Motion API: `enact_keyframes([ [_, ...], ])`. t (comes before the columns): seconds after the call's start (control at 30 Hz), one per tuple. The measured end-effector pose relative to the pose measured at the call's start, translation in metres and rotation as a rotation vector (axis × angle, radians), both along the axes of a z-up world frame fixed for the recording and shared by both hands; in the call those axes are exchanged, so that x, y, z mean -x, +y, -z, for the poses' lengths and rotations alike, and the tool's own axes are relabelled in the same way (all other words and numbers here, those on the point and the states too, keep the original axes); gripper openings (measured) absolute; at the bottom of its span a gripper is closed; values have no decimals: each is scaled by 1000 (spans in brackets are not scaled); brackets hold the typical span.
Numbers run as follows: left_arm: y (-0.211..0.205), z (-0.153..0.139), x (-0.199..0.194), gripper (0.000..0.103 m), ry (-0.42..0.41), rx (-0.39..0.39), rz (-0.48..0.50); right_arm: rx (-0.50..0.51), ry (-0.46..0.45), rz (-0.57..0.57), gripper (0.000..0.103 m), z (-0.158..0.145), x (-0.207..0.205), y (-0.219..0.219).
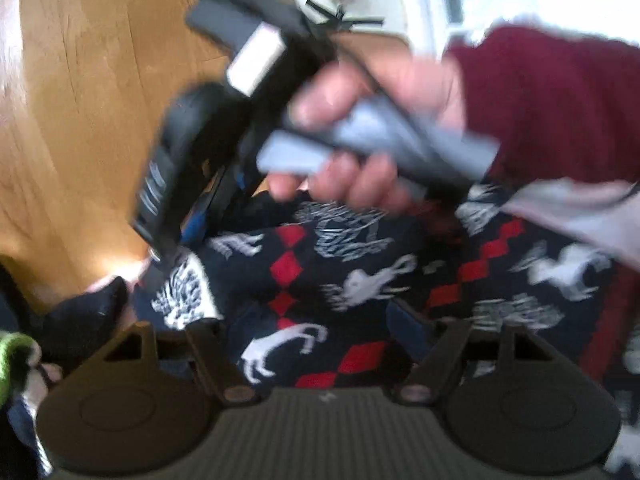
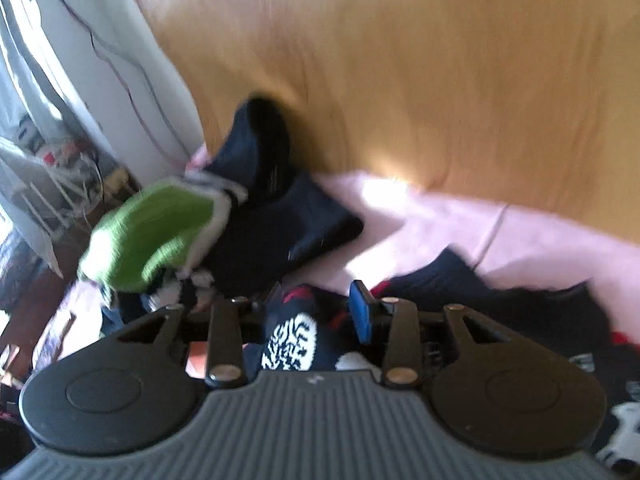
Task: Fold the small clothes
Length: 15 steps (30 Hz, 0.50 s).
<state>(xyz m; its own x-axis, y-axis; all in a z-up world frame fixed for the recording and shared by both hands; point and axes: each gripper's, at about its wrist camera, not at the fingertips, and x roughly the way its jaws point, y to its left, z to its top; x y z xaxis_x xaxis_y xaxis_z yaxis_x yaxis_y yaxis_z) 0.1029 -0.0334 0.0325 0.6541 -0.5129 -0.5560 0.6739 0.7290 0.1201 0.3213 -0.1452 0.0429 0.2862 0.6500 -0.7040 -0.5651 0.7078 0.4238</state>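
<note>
A navy knit garment (image 1: 360,264) with white animals and red diamonds fills the lower half of the left wrist view. My left gripper (image 1: 304,332) hovers over it, open, with its fingers spread above the cloth. A hand (image 1: 392,80) in a dark red sleeve holds my right gripper (image 1: 158,268), whose tip meets the garment's white-patterned cuff (image 1: 184,292). In the right wrist view that cuff (image 2: 292,340) is bunched between the fingers of my right gripper (image 2: 312,312), beside the blue pad (image 2: 362,312), and it looks pinched.
A green and white knit piece (image 2: 148,236) and dark navy items (image 2: 288,216) lie piled on a pink cloth (image 2: 440,224). Beyond it is wooden floor (image 2: 440,80). A white curtain with a cable (image 2: 120,60) stands at the left. More dark clothes (image 2: 520,304) lie to the right.
</note>
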Motion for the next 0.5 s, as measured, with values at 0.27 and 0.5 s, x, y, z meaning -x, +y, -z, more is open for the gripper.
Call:
enact_keyframes([
  [0.27, 117, -52, -24, 75, 73, 527, -160, -131, -106, -129, 13, -15, 74, -52],
  [0.5, 93, -38, -34, 75, 139, 487, -148, -176, -64, -66, 11, 2, 149, -99],
])
